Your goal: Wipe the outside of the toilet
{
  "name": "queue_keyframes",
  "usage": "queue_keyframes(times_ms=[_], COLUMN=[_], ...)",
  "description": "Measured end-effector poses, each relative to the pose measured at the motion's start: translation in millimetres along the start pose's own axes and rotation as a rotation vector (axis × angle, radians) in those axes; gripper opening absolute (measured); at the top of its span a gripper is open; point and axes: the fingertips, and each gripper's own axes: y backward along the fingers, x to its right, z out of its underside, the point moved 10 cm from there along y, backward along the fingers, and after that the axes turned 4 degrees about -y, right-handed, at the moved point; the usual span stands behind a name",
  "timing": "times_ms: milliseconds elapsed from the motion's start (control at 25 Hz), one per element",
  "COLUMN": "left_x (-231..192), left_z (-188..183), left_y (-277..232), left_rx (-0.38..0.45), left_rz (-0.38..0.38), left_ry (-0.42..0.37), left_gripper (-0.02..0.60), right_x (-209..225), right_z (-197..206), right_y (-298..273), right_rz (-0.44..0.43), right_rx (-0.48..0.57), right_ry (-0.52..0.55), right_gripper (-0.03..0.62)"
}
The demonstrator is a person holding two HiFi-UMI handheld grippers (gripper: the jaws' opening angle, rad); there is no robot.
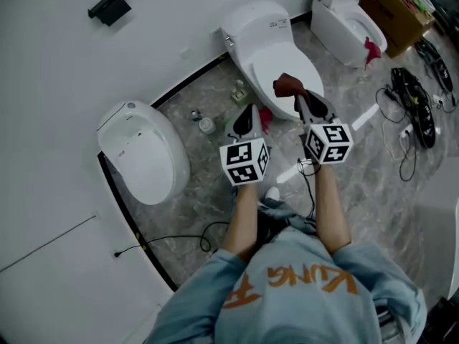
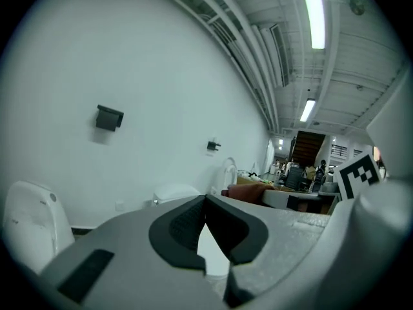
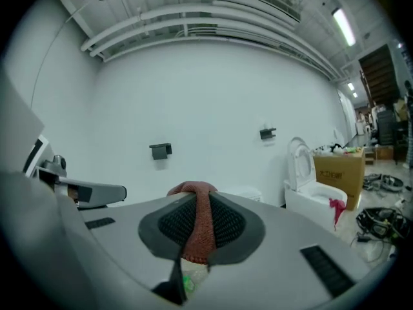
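A white toilet (image 1: 276, 56) with its lid down stands against the wall, ahead of both grippers. My right gripper (image 1: 305, 104) hovers over the front of the lid, shut on a red-brown cloth (image 1: 288, 86) that bunches out past its tips. In the right gripper view the cloth (image 3: 199, 228) is pinched between the black pads (image 3: 226, 221) of that gripper (image 3: 197, 196). My left gripper (image 1: 247, 120) hangs beside the bowl's left front, a little above the floor. Its jaws (image 2: 205, 199) meet at the tips with nothing in them. The toilet's tank (image 2: 177, 191) shows beyond them.
A second white toilet (image 1: 143, 153) stands to the left. A third toilet (image 1: 344, 20), lid raised, stands at the upper right by a cardboard box (image 1: 394, 9). Black cables (image 1: 416, 106) lie at right. Small items (image 1: 206, 124) sit beside the bowl's base. A cable (image 1: 179, 239) runs across the floor.
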Motion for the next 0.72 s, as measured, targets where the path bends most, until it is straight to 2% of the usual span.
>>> queue_keyframes(times_ms=[160,400,720], left_x=[4,17,34], left_z=[-32,-62,-63], left_y=[-4,0,6], left_rx=[0.07,0.13,0.149], left_rz=[0.008,0.014,0.049], left_ry=[-0.066,-0.125,-0.142], left_gripper=[-0.002,-0.002,-0.002], right_x=[-16,-17,-12], right_z=[-37,-67,-73], right_y=[0,23,50], right_rz=[-0.012,0.004,0.023], right_rx=[0.064,0.155,0.2], right_ry=[0.07,0.093,0.1], right_gripper=[0.041,0.041,0.041])
